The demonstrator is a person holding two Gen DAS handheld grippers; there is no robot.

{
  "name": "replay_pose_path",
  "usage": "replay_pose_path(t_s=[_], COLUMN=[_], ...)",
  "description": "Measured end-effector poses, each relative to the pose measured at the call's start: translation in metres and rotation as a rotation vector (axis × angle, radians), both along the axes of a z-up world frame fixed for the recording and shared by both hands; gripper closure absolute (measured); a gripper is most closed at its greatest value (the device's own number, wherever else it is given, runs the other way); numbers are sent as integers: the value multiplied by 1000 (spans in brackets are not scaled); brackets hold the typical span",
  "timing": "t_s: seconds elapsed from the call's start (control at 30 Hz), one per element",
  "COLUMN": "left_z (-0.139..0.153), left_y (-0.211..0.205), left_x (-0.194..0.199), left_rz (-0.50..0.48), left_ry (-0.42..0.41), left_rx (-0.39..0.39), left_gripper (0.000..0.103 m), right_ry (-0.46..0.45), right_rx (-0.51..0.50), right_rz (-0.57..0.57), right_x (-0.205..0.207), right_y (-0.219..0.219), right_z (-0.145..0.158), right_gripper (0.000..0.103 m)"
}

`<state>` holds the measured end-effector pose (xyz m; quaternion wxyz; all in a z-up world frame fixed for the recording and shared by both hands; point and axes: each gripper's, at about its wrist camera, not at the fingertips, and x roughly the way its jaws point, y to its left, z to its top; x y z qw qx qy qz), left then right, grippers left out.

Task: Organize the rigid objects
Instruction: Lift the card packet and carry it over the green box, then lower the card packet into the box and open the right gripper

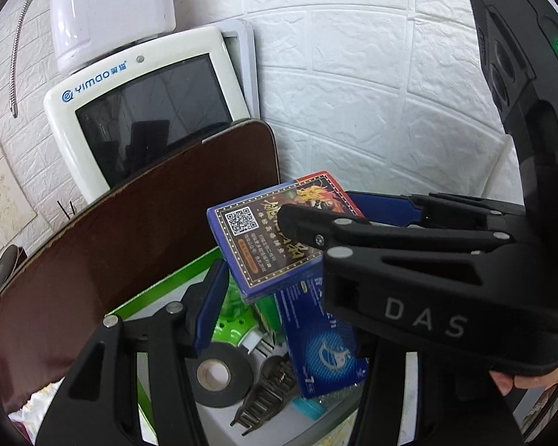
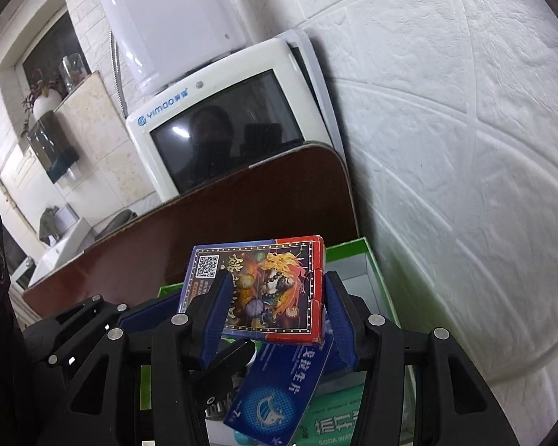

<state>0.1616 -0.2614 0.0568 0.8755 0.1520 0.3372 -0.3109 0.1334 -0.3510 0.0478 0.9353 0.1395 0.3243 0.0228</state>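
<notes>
A blue and red card box [image 1: 264, 238] [image 2: 258, 290] with a QR code and dragon art is held above a green-rimmed white box [image 1: 156, 290] [image 2: 368, 260]. My right gripper [image 2: 275, 319] [image 1: 338, 215] is shut on the card box, its blue pads on either side. My left gripper [image 1: 279, 316] is open over the box, its left pad [image 1: 210, 304] in view, its right finger hidden behind the right gripper. Inside the box lie a blue medicine packet [image 1: 323, 342] [image 2: 279, 390], a black tape roll [image 1: 219, 371], a brown hair claw [image 1: 268, 390] and a green item [image 1: 234, 316].
A dark brown board [image 1: 130, 245] [image 2: 219, 219] leans behind the box, in front of a white YIMAO screen [image 1: 145, 111] [image 2: 223, 126]. A white embossed wall [image 1: 372, 93] [image 2: 446, 148] stands close on the right. A green-white packet [image 2: 334, 420] lies in the box.
</notes>
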Motion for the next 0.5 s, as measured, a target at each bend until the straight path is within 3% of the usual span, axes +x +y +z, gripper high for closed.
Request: replay_pose_path(t_s=[0.2,0.5], left_z=[-4,-26], left_y=[-9,-20], left_x=[15,35], left_rz=[-2,-12], left_ry=[8,59], left_rx=[22,44], left_gripper=[51,51], right_ry=[23,81], right_rx=[-15,-3], right_rz=[-5,-34], right_x=[17,35], right_y=[-5,-15], right_z=[2,-19], right_gripper=[50,50])
